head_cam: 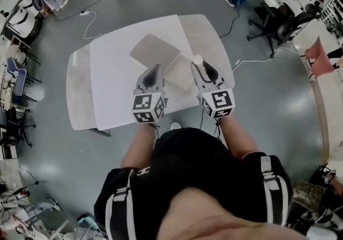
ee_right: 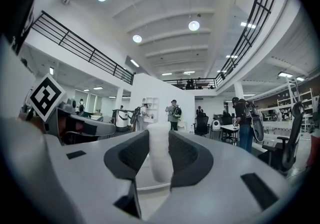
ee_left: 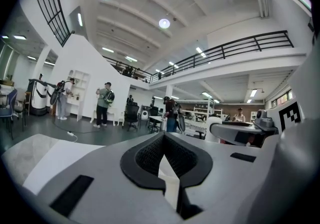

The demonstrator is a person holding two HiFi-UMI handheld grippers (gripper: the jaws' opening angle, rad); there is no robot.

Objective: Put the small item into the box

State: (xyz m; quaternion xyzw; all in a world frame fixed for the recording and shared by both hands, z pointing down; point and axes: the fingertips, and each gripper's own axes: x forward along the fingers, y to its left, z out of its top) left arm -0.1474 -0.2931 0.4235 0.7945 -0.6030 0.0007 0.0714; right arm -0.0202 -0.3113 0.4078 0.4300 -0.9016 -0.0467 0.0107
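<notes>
Two grippers hang over the near-right part of the desk (head_cam: 80,89), and the move ahead turns on how the small item (head_cam: 198,60) sits relative to the box (head_cam: 178,74). The item is already off the desk, clamped in the right gripper (head_cam: 199,65) at the tips of its fingers. The box lies just to that gripper's left, in the gap between the two grippers, and what looks like its lid (head_cam: 154,50) lies open toward the far-left corner. So the item is at, or just past, the box's right edge, and the right hand is plainly the one to carry it. I judge that only a short shift leftward and down remains. In the right gripper view the small item (ee_right: 159,158) is a pale, roundish cylinder standing upright between the dark fingers (ee_right: 185,155), its long axis running up out of the grip. The fingers of the right gripper (ee_right: 159,138) are held partly apart by the item and press both its sides. The left gripper (head_cam: 154,70) holds nothing. Its fingers (ee_left: 150,155) meet at the tips, and only a pale surface shows through the slot behind the tips of the left gripper (ee_left: 163,140).
</notes>
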